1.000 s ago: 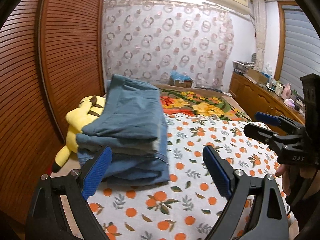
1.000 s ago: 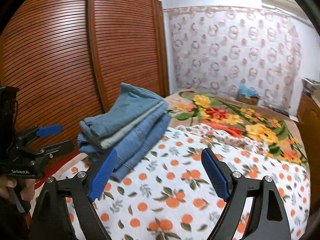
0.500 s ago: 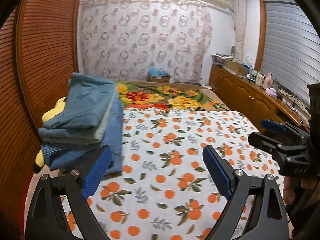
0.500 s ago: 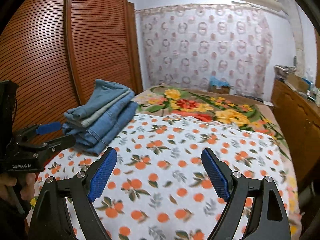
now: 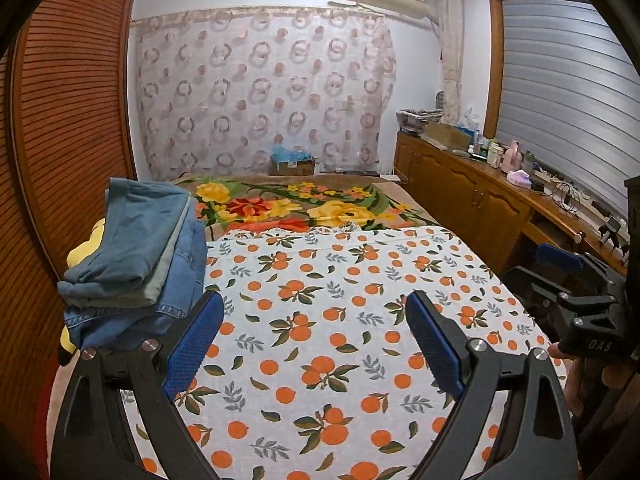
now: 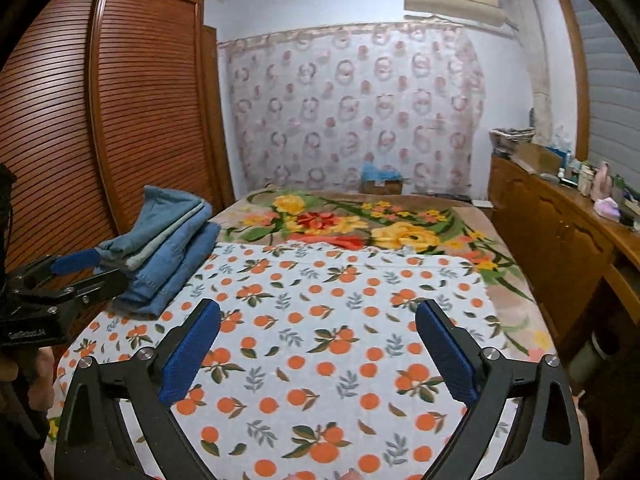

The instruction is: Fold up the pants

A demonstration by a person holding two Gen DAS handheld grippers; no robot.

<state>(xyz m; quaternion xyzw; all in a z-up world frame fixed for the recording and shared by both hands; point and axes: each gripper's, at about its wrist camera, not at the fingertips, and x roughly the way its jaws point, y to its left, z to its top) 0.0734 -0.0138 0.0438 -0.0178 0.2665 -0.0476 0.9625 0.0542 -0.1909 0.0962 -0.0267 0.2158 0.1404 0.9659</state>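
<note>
A stack of folded blue denim pants (image 5: 136, 264) (image 6: 168, 248) lies at the left edge of the bed, on the orange-print sheet (image 5: 320, 320) (image 6: 320, 340). My left gripper (image 5: 314, 338) is open over the sheet, to the right of the stack, with nothing between its blue pads. My right gripper (image 6: 318, 350) hangs over the middle of the sheet, its jaws opening wider and empty. Each gripper shows at the edge of the other's view, held by a hand.
A yellow plush toy (image 5: 86, 248) sits under the pants stack. Slatted wooden wardrobe doors (image 6: 80, 140) run along the left. A wooden sideboard (image 5: 500, 208) with clutter lines the right. A floral blanket (image 5: 304, 204) covers the far half of the bed.
Both grippers have drawn back and swung right, away from the pants stack, which now sits at the left of each view. The right gripper's jaws stand a little wider.
</note>
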